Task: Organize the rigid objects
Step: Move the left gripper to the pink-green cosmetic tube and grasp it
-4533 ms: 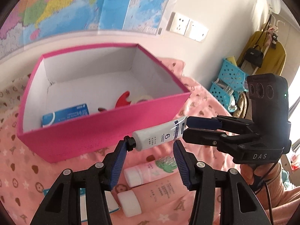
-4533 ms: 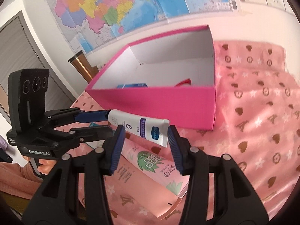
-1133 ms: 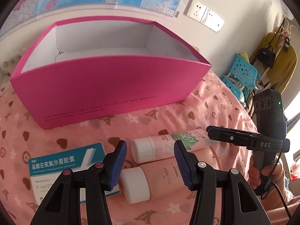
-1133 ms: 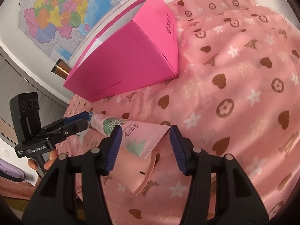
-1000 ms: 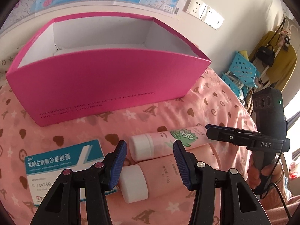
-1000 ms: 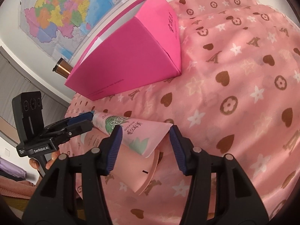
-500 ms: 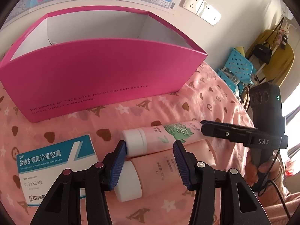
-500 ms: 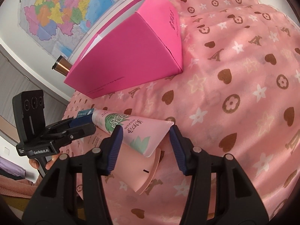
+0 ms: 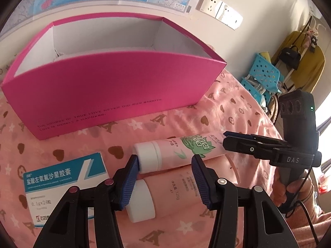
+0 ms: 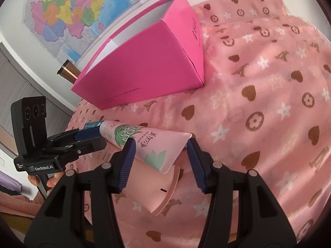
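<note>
Pink cloth (image 9: 217, 111): green-leaf tube (image 9: 182, 150) lengthwise between both grippers' spread fingers (cap leftward).

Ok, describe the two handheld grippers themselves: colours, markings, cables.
Both are black plastic with ribbed blue pads on the fingers. The right gripper reads "DAS", shows a green light and trails a black cable past a pink sleeve. The left gripper reads "GenRobot.AI".
</note>
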{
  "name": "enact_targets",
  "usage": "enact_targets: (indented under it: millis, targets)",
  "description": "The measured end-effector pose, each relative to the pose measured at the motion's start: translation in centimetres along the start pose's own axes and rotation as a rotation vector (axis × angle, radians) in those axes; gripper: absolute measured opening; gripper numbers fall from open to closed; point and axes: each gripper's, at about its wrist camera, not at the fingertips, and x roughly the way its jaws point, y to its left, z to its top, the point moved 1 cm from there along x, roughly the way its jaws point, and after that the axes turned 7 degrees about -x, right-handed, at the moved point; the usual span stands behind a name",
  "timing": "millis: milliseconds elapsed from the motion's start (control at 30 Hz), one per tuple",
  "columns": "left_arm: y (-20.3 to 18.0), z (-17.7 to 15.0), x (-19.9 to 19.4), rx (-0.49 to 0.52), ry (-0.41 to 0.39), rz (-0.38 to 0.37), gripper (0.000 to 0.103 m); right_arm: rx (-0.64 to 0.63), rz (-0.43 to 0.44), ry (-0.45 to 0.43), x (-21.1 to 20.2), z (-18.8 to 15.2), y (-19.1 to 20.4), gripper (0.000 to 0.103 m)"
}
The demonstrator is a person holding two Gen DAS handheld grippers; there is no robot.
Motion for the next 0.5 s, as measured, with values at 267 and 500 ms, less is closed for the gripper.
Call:
enact_targets:
  millis: [267,500]
  targets:
    - [-0.4,0.1,-1.4,0.012,-0.050,0.019,0.052,-0.036,0.006,-0.038,-1.0,0.9,1.0,0.054]
    - [-1.0,0.5,-2.8,0.031,-0.093,0.029,0.052,-0.083,-0.006,-0.075,-2.1,1.8,2.2,0.054]
